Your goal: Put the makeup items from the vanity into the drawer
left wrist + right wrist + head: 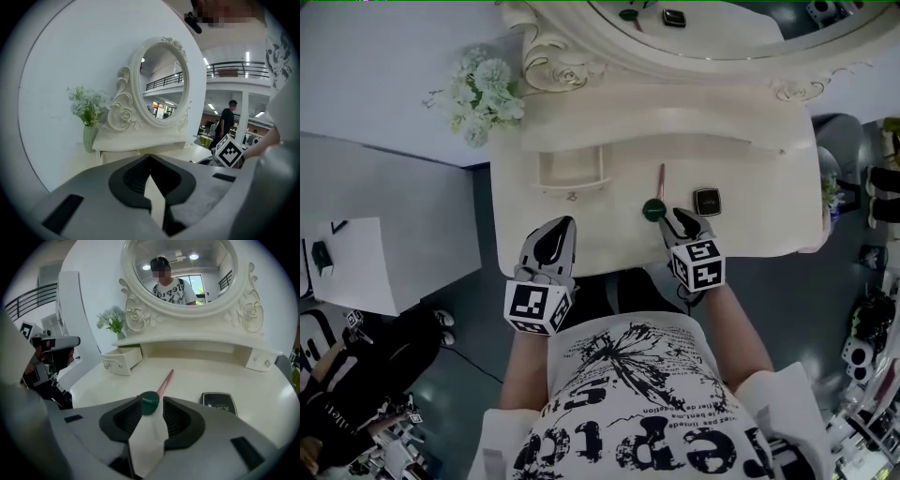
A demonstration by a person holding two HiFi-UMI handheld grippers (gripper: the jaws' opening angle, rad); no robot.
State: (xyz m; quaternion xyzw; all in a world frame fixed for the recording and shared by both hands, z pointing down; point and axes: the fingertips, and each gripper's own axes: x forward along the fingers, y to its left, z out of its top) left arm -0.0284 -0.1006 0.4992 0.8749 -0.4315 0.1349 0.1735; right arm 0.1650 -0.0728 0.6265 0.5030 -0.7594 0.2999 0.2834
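1. The right gripper (150, 401) is released, its jaws partly apart and tilted down onto the vanity (750, 234), right of the open drawer (572, 172). The green disc (653, 209) is framed between its tips but is not seen to be pinched. This is judged to be a lining-up for a grasp.
2. The left gripper (150, 157) is clenched on nothing and is held in front of the drawer, likely to stay out of the way.
3. The drawer stands pulled out, ready to be filled.
4. The pink stick (165, 380) lies flat, right of the drawer. Its long axis runs from the disc toward the mirror. Whether it is joined to the disc cannot be told.
5. The compact (218, 401) lies flat, farther right of the drawer.
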